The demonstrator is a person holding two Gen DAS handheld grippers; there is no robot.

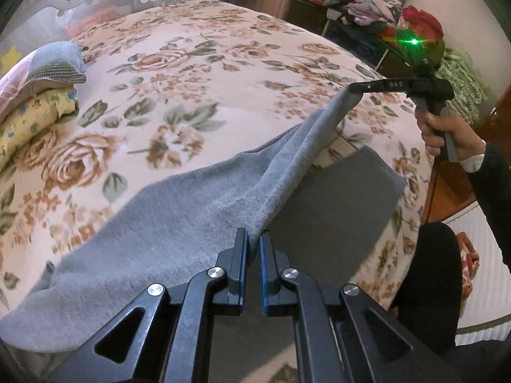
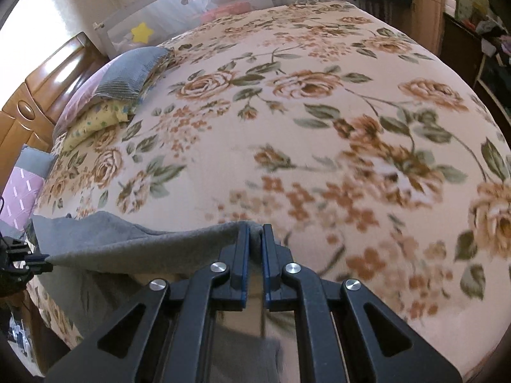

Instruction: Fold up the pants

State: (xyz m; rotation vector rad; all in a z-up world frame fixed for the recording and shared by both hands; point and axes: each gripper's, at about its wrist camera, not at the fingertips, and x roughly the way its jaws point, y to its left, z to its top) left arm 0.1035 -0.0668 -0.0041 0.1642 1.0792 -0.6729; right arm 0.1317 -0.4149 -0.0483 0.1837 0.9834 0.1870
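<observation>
The grey pants [image 1: 166,229] lie partly on the floral bed cover [image 1: 198,73], with one edge lifted and stretched between both grippers. My left gripper [image 1: 254,237] is shut on the near edge of the pants. My right gripper [image 1: 353,88] shows at the upper right of the left wrist view, shut on the far end of the same edge. In the right wrist view my right gripper [image 2: 254,228] pinches the grey pants [image 2: 143,245], and the left gripper [image 2: 44,258] holds the other end at the far left. A lower layer of the pants [image 1: 335,198] hangs beneath.
Stacked pillows [image 1: 41,89] sit at the left of the bed, also in the right wrist view [image 2: 118,92]. A crib rail [image 2: 179,9] stands behind the bed. A cluttered shelf with clothes [image 1: 377,9] is at the right. A wooden headboard [image 2: 38,95] is at the left.
</observation>
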